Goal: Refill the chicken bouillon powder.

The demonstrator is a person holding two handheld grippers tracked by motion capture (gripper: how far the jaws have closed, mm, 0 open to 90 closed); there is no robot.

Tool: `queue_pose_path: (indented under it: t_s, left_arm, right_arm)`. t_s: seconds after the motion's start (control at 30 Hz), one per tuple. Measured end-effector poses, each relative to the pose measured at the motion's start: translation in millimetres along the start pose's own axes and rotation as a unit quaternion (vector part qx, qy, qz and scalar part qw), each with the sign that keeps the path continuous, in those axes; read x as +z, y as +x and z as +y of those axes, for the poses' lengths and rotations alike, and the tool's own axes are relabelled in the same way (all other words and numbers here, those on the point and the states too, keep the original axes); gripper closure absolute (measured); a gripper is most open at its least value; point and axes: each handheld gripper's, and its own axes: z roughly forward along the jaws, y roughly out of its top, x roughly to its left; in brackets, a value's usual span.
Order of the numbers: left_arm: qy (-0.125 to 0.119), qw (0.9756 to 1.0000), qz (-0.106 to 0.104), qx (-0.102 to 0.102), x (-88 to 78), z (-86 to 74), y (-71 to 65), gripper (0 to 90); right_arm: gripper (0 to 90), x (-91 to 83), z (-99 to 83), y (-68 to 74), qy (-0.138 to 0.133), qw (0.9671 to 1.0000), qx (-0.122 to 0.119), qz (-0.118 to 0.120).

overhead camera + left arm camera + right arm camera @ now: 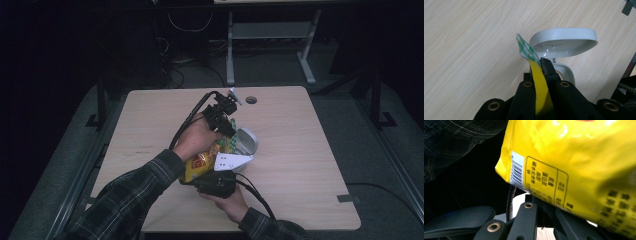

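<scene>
your left forearm reaches forward over the wooden table (300,130), its left gripper (223,116) tipped down and pinching the top edge of the yellow snack bag (202,164). your right gripper (216,183), held low and near you, clamps the bag's bottom. a grey lidded container (246,140) sits just beside.

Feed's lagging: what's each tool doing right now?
Left tool: closed on the yellow snack bag top edge.
Right tool: closed on the bag's bottom edge.

The glossy yellow snack bag (574,162) runs off the right gripper view's top and right edges — its print blurs nearby.
</scene>
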Motion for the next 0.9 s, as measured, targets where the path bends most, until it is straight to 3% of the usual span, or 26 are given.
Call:
queue_pose_path:
  t_s: [0.9]
  left_arm:
    - [-0.003, 1.0000, -0.002, 0.002, -0.4, -0.3, -1.3, 89.9]
  right_arm:
    - [90.0, -0.5, 0.0, 0.6, -0.002, 1.0000, -0.002, 0.001]
